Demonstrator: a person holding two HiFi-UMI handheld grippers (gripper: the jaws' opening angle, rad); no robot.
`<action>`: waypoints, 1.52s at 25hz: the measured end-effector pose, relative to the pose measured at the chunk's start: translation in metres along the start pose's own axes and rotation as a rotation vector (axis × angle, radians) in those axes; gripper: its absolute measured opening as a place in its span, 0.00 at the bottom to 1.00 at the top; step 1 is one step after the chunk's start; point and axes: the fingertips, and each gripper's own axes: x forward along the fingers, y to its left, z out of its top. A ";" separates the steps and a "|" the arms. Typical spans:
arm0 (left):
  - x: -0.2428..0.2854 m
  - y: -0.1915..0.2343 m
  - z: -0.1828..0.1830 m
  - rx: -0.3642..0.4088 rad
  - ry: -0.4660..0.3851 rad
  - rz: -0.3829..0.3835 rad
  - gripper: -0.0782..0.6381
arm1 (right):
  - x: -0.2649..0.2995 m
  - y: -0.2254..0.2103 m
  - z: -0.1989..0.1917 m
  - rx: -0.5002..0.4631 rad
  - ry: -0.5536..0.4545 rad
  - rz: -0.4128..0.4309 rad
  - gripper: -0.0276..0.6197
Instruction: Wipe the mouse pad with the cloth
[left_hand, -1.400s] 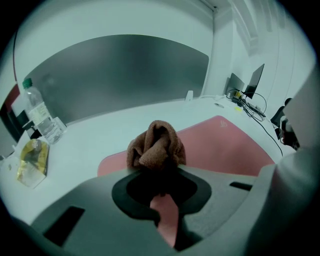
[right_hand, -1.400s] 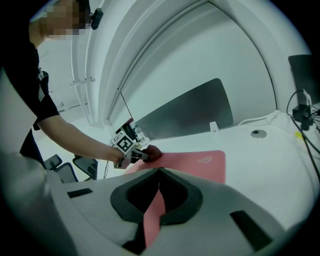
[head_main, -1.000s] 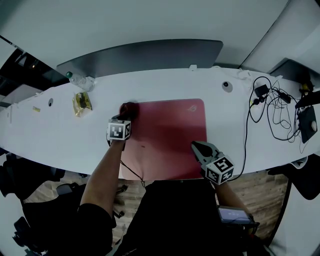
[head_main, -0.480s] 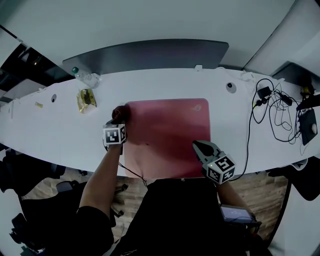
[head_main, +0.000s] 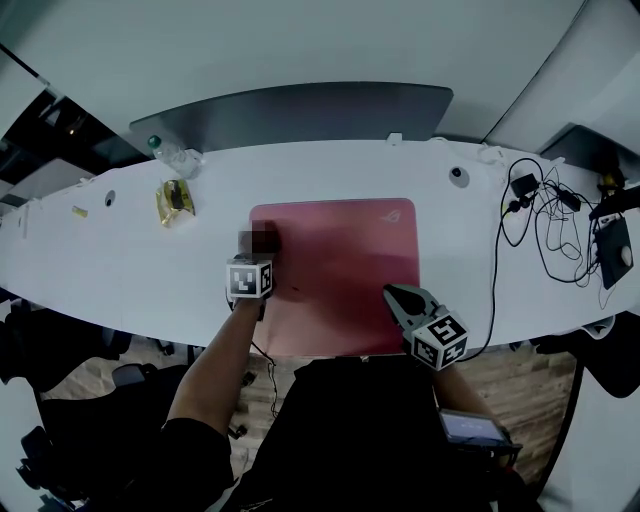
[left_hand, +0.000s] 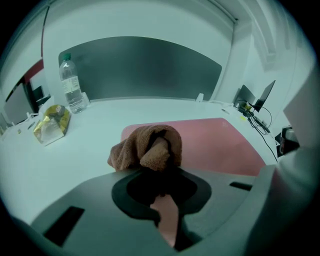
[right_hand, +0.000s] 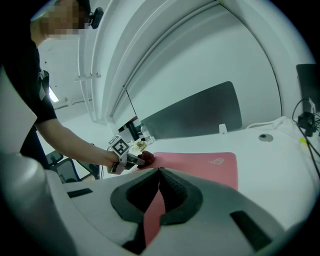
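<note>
A red mouse pad (head_main: 340, 270) lies on the white desk (head_main: 120, 270) in front of me. My left gripper (head_main: 260, 252) is shut on a bunched brown cloth (left_hand: 148, 146), which rests on the pad's left part near its far corner. In the left gripper view the pad (left_hand: 215, 142) stretches away to the right of the cloth. My right gripper (head_main: 398, 297) is shut, its tips down on the pad's near right part. The right gripper view shows its jaws closed over the pad (right_hand: 200, 164), with the left gripper and the cloth (right_hand: 146, 158) across from it.
A water bottle (left_hand: 71, 90) and a yellow packet (left_hand: 51, 122) stand at the desk's far left. A dark panel (head_main: 300, 110) runs along the back edge. Tangled black cables (head_main: 545, 215) and a dark device (head_main: 615, 248) lie at the right.
The left gripper has carried the cloth from the pad's far left corner and edge toward me and to the right, onto the pad. The right gripper has stayed put.
</note>
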 end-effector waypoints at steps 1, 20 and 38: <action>0.001 -0.007 0.001 0.009 0.003 -0.009 0.19 | -0.001 0.001 -0.001 0.002 -0.002 -0.001 0.08; 0.044 -0.110 0.013 0.055 0.007 -0.134 0.19 | -0.020 -0.021 -0.001 0.050 -0.035 -0.046 0.08; 0.068 -0.225 0.028 0.183 0.041 -0.265 0.19 | -0.050 -0.049 -0.003 0.087 -0.063 -0.086 0.08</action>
